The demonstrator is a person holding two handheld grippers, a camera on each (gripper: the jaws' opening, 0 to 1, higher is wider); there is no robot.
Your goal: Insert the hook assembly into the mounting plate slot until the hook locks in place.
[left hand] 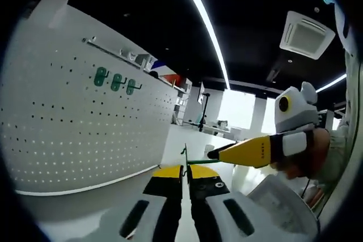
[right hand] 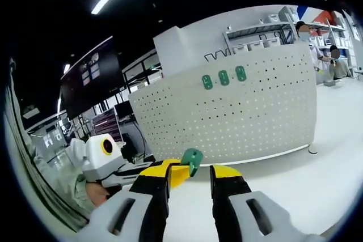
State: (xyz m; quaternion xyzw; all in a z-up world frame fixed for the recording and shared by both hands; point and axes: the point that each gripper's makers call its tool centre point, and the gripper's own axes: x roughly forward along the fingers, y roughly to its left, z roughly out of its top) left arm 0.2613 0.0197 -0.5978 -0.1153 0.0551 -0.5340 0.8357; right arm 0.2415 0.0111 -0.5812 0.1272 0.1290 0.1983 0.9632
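Hook (left hand: 185,160), thin and green, stands pinched between the pressed-together left tongs (left hand: 185,175), and the right tongs' yellow tip reaches it from the right. In the right gripper view, a green plate piece (right hand: 192,161) sits at the spread right tongs (right hand: 190,178). Three green hooks (right hand: 224,77) hang on the white pegboard (right hand: 244,111) behind.

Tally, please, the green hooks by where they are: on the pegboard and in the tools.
Hooks on the pegboard: 3
Hook in the tools: 1, between the left tool and the right tool
Total: 4
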